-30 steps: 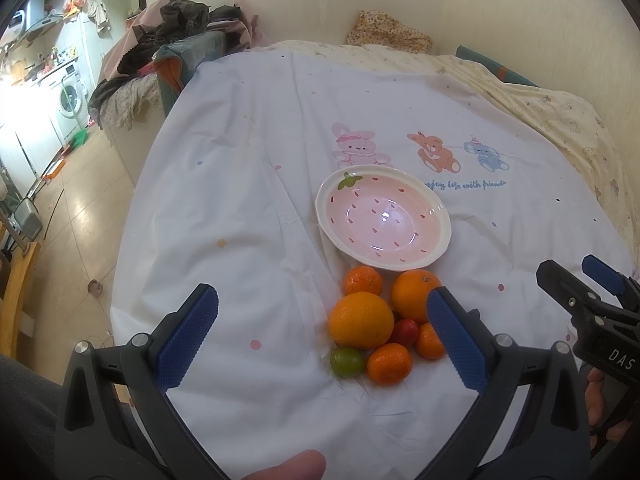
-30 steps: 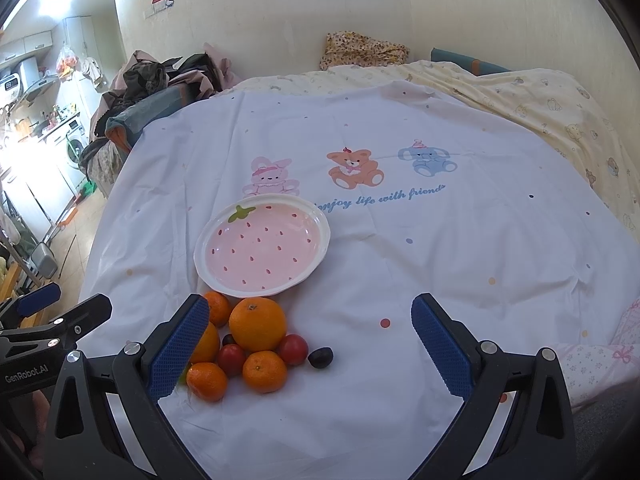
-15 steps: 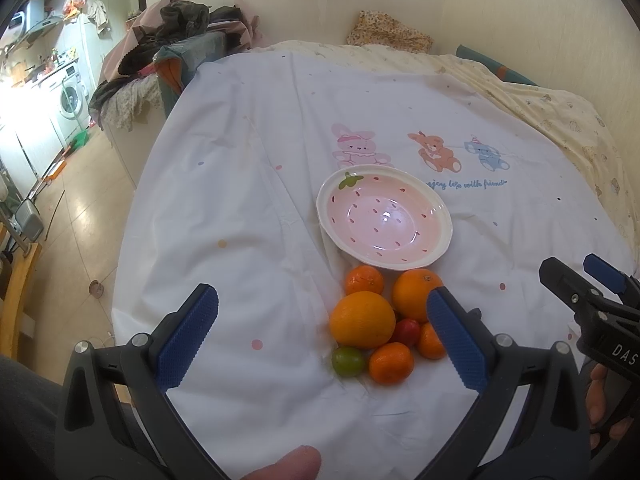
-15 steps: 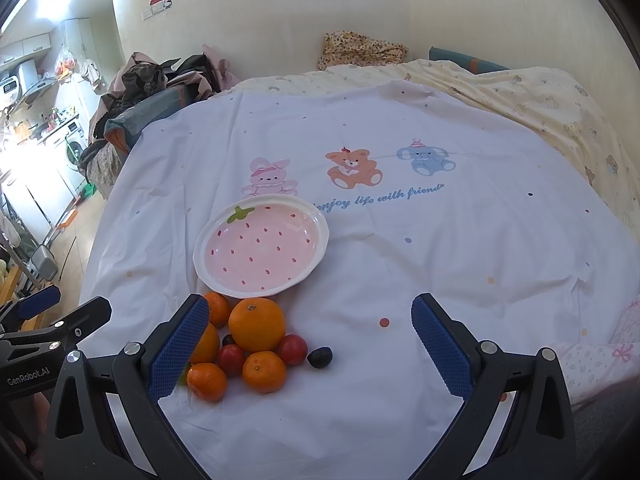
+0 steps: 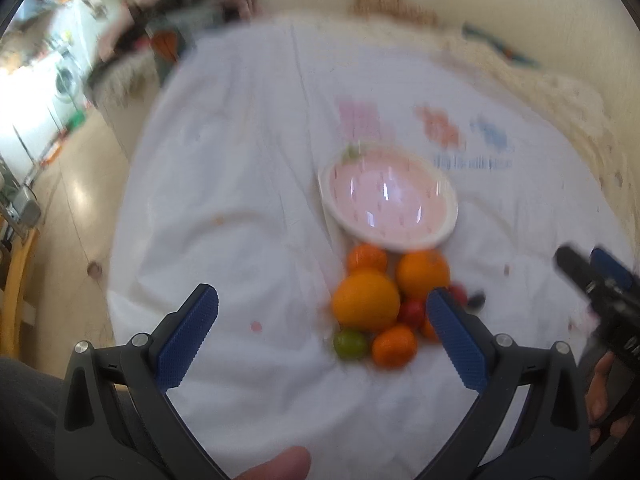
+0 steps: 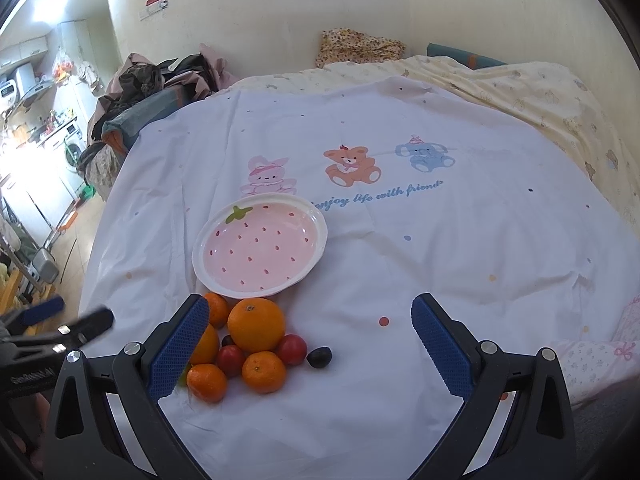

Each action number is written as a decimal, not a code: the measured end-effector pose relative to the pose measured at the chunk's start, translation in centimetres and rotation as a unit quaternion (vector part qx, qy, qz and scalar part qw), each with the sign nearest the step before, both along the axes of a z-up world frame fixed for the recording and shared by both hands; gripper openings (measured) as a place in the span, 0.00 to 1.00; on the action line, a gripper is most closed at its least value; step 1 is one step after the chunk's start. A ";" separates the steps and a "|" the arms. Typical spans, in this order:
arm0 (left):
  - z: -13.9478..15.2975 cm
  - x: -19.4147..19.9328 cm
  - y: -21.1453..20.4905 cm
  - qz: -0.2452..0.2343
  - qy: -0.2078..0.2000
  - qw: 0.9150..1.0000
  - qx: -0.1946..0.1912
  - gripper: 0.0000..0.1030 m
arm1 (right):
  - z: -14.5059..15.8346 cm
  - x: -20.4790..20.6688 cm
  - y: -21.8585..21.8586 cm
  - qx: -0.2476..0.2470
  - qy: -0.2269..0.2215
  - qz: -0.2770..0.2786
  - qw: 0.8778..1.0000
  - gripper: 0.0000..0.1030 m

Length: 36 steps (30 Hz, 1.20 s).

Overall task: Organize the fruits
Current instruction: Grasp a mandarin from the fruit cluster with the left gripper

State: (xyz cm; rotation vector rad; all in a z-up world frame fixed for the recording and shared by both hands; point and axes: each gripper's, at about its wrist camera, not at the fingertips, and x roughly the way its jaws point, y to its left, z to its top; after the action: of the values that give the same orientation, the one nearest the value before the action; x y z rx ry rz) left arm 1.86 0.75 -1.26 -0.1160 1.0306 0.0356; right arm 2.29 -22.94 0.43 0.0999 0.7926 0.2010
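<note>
left tongs (image 5: 322, 304) released, empty | right tongs (image 6: 310, 312) released, empty | fruit pile (image 6: 248, 340) on bed sheet (image 6: 440, 248), just beside empty plate (image 6: 260, 246)

Left wrist view: looks forward and down from above the near edge of the white sheet (image 5: 240, 208); frame blurred. The pink plate (image 5: 390, 202) is seen right of centre, fruit pile (image 5: 380, 304) below it. Right wrist view: same heading, sharp, set further right; plate (image 6: 260, 250) and fruit pile (image 6: 248, 340) fall lower left. Plate, fruit and sheet are shared.
</note>
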 end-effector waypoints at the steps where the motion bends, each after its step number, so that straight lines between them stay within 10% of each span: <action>1: -0.9 1.0 0.0 -0.013 0.046 0.999 -0.009 1.00 | -0.1 0.1 -0.3 0.006 0.005 -0.005 1.000 1.00; 5: -3.6 4.2 -0.5 -0.061 0.158 0.985 -0.022 0.99 | -0.5 0.7 -1.4 0.029 0.025 -0.022 0.999 1.00; 11: -6.6 7.6 -3.3 -0.154 0.213 0.965 0.027 0.88 | -0.8 1.2 -2.8 0.049 0.043 -0.044 0.997 1.00; 13: -7.6 8.6 -3.4 -0.155 0.225 0.962 0.014 0.62 | -1.0 1.3 -3.2 0.054 0.050 -0.050 0.996 1.00; 20: -10.5 10.4 -3.4 -0.144 0.276 0.949 -0.050 0.62 | -1.8 1.8 -3.7 0.055 0.071 -0.062 0.994 1.00; 36: -11.5 9.8 -1.6 -0.108 0.284 0.948 -0.095 0.57 | -1.9 2.1 -3.3 0.040 0.070 -0.055 0.995 1.00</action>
State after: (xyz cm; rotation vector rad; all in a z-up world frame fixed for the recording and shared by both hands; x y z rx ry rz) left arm 11.69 -0.84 -12.78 -0.1730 1.6191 -0.2443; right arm 4.34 -26.24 -1.49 0.2341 0.9168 0.1224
